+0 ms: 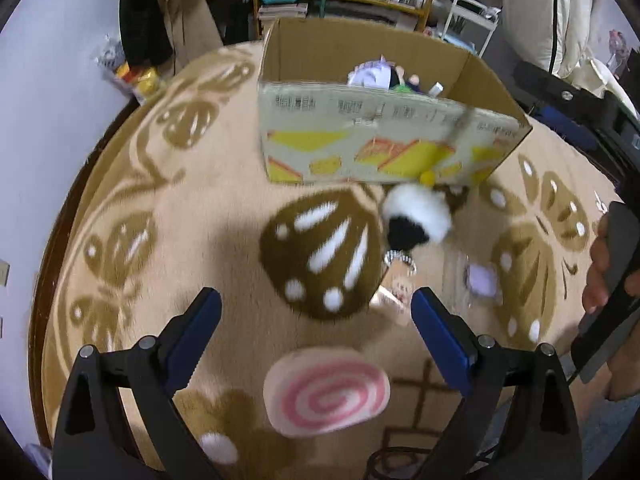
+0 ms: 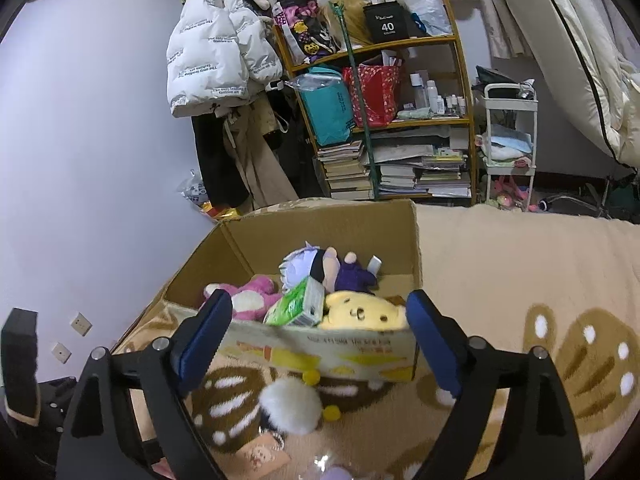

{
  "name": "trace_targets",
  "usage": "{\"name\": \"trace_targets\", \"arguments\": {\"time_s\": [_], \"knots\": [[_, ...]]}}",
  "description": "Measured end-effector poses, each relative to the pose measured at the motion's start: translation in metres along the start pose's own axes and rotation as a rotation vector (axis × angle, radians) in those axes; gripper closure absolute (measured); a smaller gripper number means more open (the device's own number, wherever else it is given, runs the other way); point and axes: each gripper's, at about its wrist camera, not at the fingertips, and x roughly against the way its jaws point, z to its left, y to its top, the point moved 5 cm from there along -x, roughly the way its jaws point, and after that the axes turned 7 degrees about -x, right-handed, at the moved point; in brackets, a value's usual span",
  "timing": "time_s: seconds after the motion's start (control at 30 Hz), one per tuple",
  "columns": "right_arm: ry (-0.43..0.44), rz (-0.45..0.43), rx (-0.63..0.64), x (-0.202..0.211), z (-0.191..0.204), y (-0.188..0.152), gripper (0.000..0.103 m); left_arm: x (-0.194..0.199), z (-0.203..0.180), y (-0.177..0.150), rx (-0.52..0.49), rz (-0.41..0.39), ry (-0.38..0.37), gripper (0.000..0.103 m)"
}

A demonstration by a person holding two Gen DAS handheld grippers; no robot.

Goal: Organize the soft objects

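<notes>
An open cardboard box (image 1: 380, 140) stands on the patterned beige carpet and also shows in the right wrist view (image 2: 320, 350). It holds a yellow bear plush (image 2: 362, 314), a pink plush (image 2: 248, 300), a purple-and-white doll (image 2: 320, 266) and a green tissue pack (image 2: 298, 304). A black-and-white fluffy plush (image 1: 414, 216) lies in front of the box, also in the right wrist view (image 2: 290, 406). A pink-swirl round plush (image 1: 326, 390) lies just ahead of my open, empty left gripper (image 1: 316, 304). My right gripper (image 2: 320, 312) is open and empty, just in front of the box's near wall.
A small card with a doll picture (image 1: 398, 294) and a lilac item (image 1: 482, 280) lie on the carpet right of the left gripper. The right hand and its gripper handle (image 1: 612, 280) are at the right edge. A cluttered shelf (image 2: 384, 120), hanging coats (image 2: 224, 60) and a white cart (image 2: 508, 148) stand behind the box.
</notes>
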Motion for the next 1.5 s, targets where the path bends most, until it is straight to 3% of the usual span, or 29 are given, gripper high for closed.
{"name": "trace_targets", "arguments": {"time_s": [0.2, 0.57, 0.7, 0.73, 1.23, 1.5], "knots": [[-0.018, 0.031, -0.01, 0.012, -0.004, -0.015, 0.01, -0.001, -0.001, -0.013, 0.021, 0.043, -0.028, 0.008], [-0.031, 0.076, 0.002, 0.019, -0.002, -0.033, 0.01, -0.032, 0.0, -0.032, 0.028, 0.197, -0.028, 0.009], [-0.041, 0.099, -0.001, 0.016, -0.005, -0.039, 0.01, -0.045, -0.005, -0.04, 0.009, 0.258, -0.029, 0.023], [-0.043, 0.103, -0.004, 0.015, -0.006, -0.04, 0.01, -0.046, -0.008, -0.041, 0.001, 0.26, -0.042, 0.031], [-0.055, 0.13, -0.035, 0.006, -0.014, -0.045, 0.01, -0.035, -0.017, -0.033, -0.035, 0.193, -0.054, 0.075], [-0.054, 0.125, -0.036, 0.006, -0.015, -0.045, 0.01, -0.019, -0.017, -0.029, -0.03, 0.114, -0.075, 0.08]]}}
